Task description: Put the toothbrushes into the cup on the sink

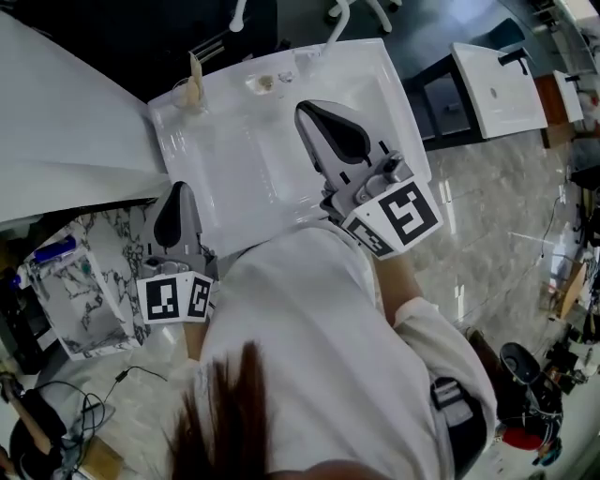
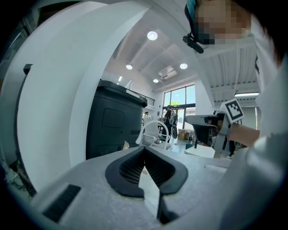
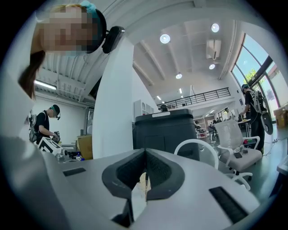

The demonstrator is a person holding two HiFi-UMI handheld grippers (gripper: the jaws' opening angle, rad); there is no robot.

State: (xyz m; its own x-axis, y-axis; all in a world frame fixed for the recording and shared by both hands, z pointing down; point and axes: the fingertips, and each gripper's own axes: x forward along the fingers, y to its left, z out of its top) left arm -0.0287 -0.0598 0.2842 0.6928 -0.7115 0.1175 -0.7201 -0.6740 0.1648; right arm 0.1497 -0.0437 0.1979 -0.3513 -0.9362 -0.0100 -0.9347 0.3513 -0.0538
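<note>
Head view looks steeply down on a white sink, with the person's white sleeves and hair filling the lower part of the picture. At the sink's far left corner stands a small tan cup with a slim pale thing rising out of it. It is too small to tell whether that is a toothbrush, and no toothbrush can be made out anywhere else. A white curved faucet stands at the sink's far edge.

The left gripper sits at the sink's near left corner, its tip over the rim and its marker cube toward the person. In the left gripper view its dark pads meet at the tips with nothing between them.

The right gripper hovers over the basin toward the sink's right edge, pointing at the far edge and well apart from the cup. In the right gripper view its tips are pressed together. A thin pale sliver shows in the slot just beneath them, and what it is cannot be told. Beyond both sets of tips the faucet's white arc shows in front of a dark cabinet.
</note>
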